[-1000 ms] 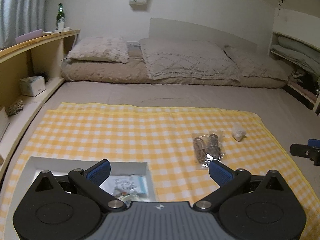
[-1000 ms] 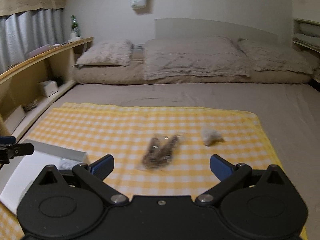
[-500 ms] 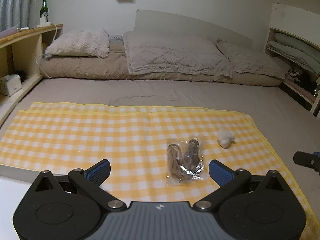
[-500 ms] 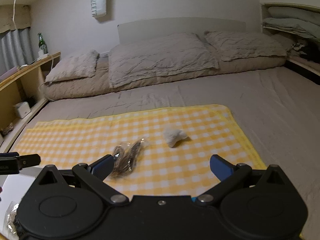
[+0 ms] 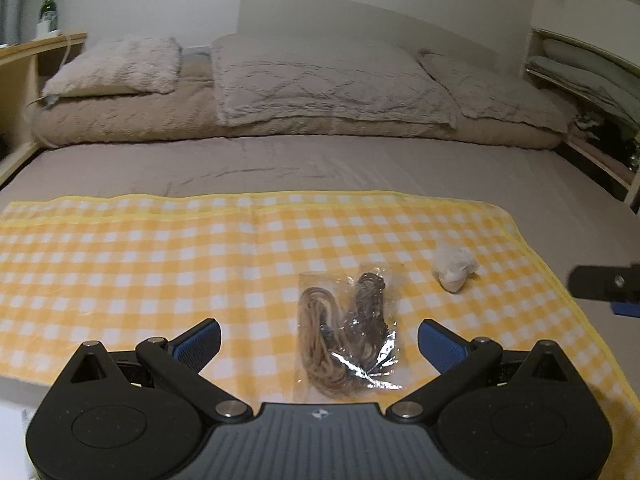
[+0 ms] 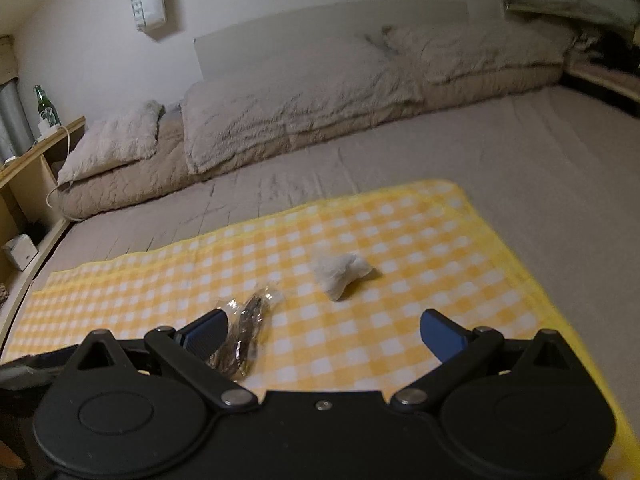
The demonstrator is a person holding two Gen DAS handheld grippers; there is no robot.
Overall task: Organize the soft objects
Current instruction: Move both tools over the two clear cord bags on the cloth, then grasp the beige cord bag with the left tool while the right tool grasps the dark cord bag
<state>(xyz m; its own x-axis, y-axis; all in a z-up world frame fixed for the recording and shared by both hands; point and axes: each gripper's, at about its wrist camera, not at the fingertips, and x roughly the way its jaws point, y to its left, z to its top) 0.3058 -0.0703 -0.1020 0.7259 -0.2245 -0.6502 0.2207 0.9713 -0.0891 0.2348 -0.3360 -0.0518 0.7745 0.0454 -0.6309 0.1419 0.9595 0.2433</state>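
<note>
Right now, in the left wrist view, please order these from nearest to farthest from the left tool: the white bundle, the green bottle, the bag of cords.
1. Bag of cords: just ahead, between the open fingers.
2. White bundle: farther, to the right on the checked cloth.
3. Green bottle: far left, on the shelf.

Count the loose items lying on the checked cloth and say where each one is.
2. A clear bag of cords lies between the left gripper's open fingers; a small white bundle sits to its right, further away. More may be hidden below the grippers.

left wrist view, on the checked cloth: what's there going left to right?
Clear bag of cords → small white wad → tip of the right gripper coming in at the right edge, past the yellow checked cloth.
</note>
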